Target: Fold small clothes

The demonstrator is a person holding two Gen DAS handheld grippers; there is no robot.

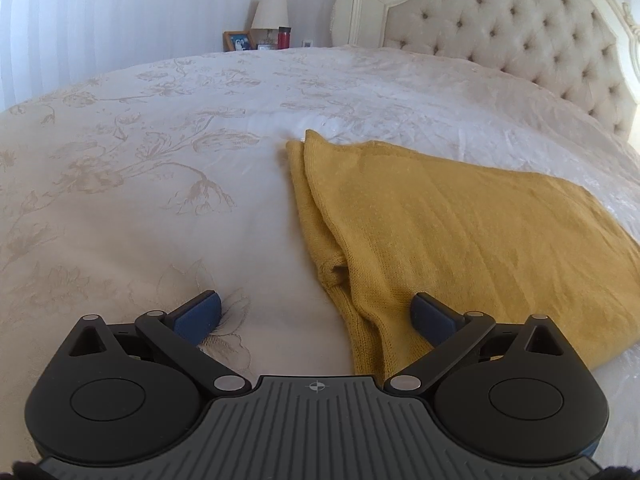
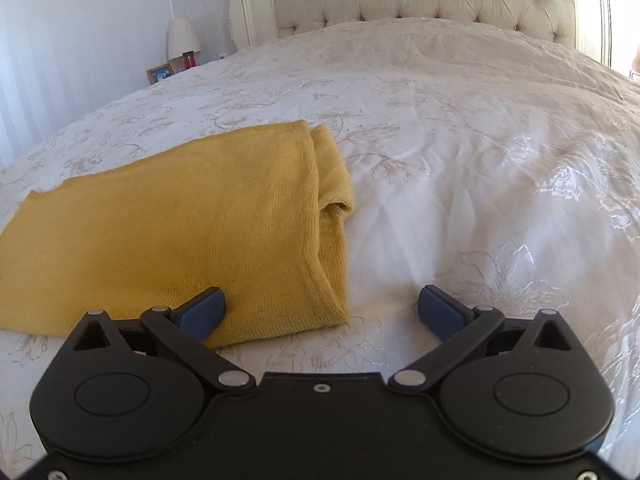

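Observation:
A mustard-yellow knit garment lies folded on the white floral bedspread. In the left wrist view its left folded edge runs up the middle. My left gripper is open and empty, just above that near-left edge, its right finger over the knit. In the right wrist view the garment lies at left. My right gripper is open and empty, straddling the garment's near-right corner, its left finger over the cloth.
A tufted cream headboard stands at the far end of the bed. A nightstand with a lamp, a red bottle and a photo frame stands beyond the bed's far left side.

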